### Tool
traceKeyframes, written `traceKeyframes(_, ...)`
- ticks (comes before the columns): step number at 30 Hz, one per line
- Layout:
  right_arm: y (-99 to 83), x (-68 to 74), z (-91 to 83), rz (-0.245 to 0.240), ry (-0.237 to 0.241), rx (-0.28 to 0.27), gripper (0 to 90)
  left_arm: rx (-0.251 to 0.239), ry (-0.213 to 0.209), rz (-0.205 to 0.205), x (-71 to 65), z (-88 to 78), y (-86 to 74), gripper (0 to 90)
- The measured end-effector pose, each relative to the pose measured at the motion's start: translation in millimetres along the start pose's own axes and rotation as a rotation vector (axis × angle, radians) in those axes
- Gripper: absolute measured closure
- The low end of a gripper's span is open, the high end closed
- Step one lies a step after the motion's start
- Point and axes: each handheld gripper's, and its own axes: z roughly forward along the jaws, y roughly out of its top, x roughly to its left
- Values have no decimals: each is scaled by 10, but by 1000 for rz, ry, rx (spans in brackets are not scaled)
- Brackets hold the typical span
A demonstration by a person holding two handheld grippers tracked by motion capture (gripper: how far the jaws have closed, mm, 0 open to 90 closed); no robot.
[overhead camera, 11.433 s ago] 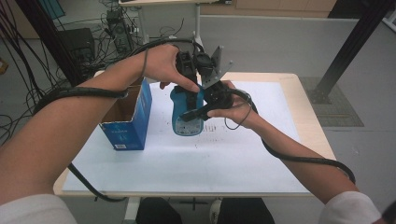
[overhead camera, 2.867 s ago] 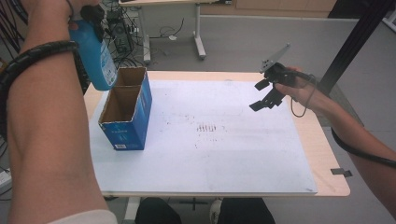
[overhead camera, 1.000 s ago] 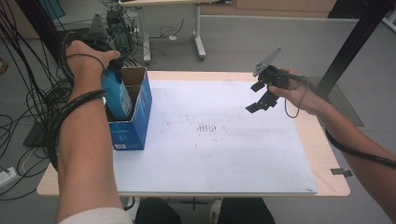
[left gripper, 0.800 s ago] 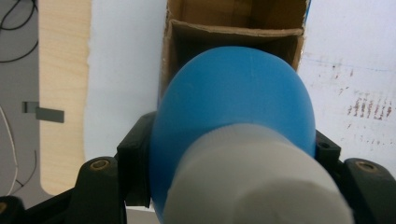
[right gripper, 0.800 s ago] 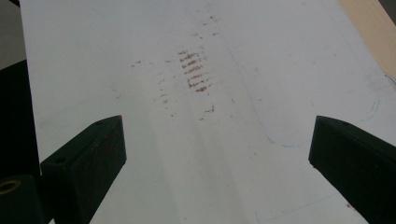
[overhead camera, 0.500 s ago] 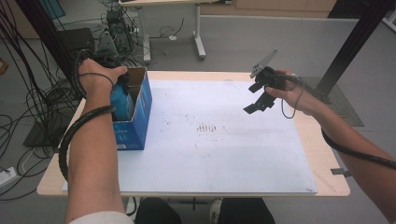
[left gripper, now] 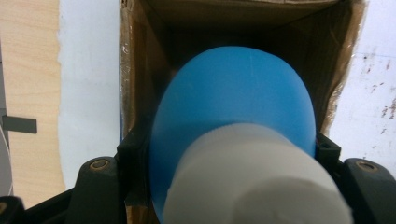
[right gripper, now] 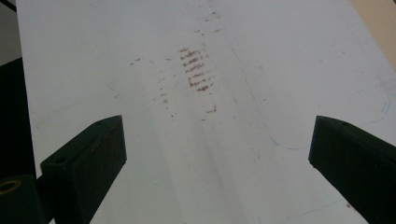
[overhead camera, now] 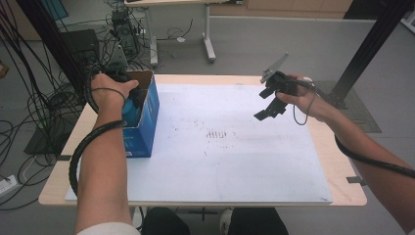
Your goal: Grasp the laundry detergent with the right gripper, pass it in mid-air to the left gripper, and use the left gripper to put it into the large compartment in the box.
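A light wooden table (overhead camera: pixel 342 166) is covered by a white sheet (overhead camera: pixel 235 161) marked with brown smudges. A grey floor (overhead camera: pixel 293 44) is seen beyond it. Black cables (overhead camera: pixel 39 88) are tangled at the far left, and another table's legs (overhead camera: pixel 208 34) stand farther back.

bottle (left gripper: pixel 233 107) in box (overhead camera: pixel 147 105), table's (overhead camera: pixel 342 191) left
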Motion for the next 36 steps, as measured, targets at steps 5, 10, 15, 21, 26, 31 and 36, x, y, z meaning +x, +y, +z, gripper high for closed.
traceKeyframes(5, -3, -9, 9, 1, 3, 2, 40, -9, 9, 7, -17, 51, -10, 366)
traceKeyframes(10, -5, -13, 8, 0, 1, -2, 40, -5, 17, 20, -37, 109, -15, 366)
traceKeyframes(15, -12, -16, 10, -1, 1, 1, 39, 3, 28, 37, -48, 172, -18, 366)
traceKeyframes(21, -28, -23, 2, 5, -1, 1, 40, 18, 32, 35, -26, 258, -39, 366)
traceKeyframes(26, -28, -23, 4, 5, -1, 4, 40, 15, 30, 36, -20, 263, -47, 365)
traceKeyframes(31, -26, -18, 2, 3, -2, 1, 40, 16, 29, 37, -21, 274, -51, 364)
traceKeyframes(36, -28, -22, -18, 3, -7, 0, 40, 11, 31, 37, -28, 279, -51, 364)
